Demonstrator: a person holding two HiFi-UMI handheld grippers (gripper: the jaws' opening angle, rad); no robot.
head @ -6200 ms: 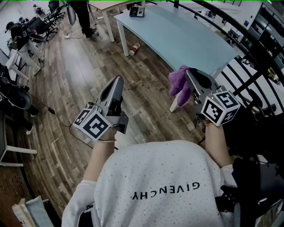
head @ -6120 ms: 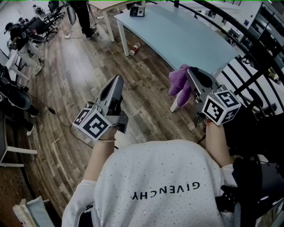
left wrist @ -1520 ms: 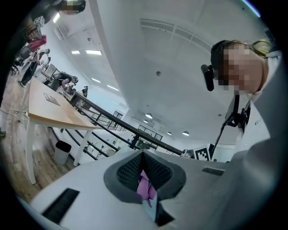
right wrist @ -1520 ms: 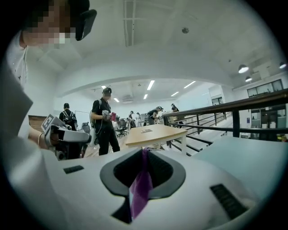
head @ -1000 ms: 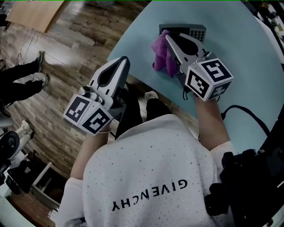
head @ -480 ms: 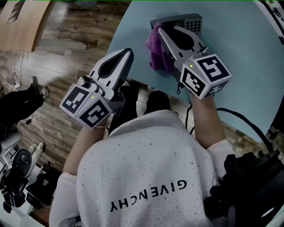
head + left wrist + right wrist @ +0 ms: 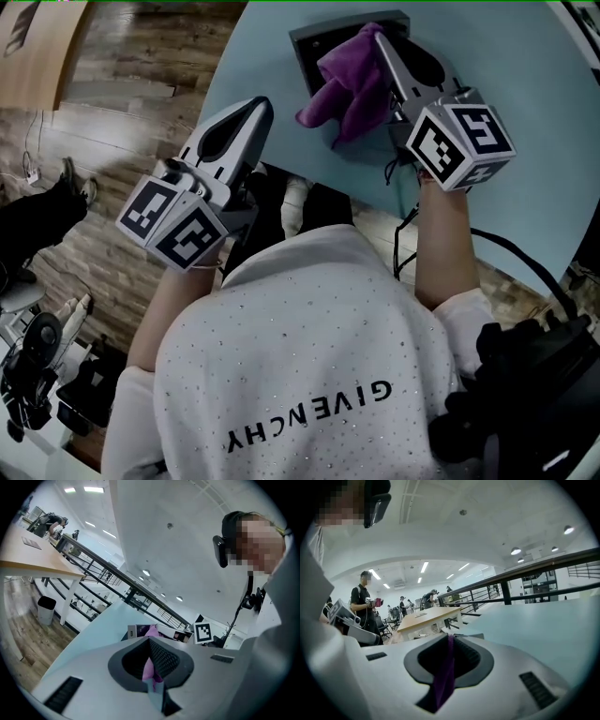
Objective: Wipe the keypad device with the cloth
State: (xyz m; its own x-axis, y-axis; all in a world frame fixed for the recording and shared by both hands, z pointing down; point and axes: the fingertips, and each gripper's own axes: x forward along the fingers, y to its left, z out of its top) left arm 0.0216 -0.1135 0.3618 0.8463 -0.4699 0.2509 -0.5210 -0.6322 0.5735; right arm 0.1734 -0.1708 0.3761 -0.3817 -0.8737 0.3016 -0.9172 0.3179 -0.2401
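Note:
The dark grey keypad device lies near the table's near edge, at the top of the head view. A purple cloth hangs over its right part and hides the keys. My right gripper is shut on the cloth and reaches over the device; the cloth shows as a purple strip between its jaws. My left gripper hovers off the table's edge, left of the device, its jaws together with nothing held. From the left gripper view, the device and cloth sit ahead on the table.
The light-blue table fills the upper right. Wooden floor lies to the left, with someone's shoes. A black cable runs toward a black bag. A person stands by a wooden table beyond.
My right gripper has carried the cloth forward and over the keypad device, which now has its keys covered. The left gripper stays beside the table's edge.

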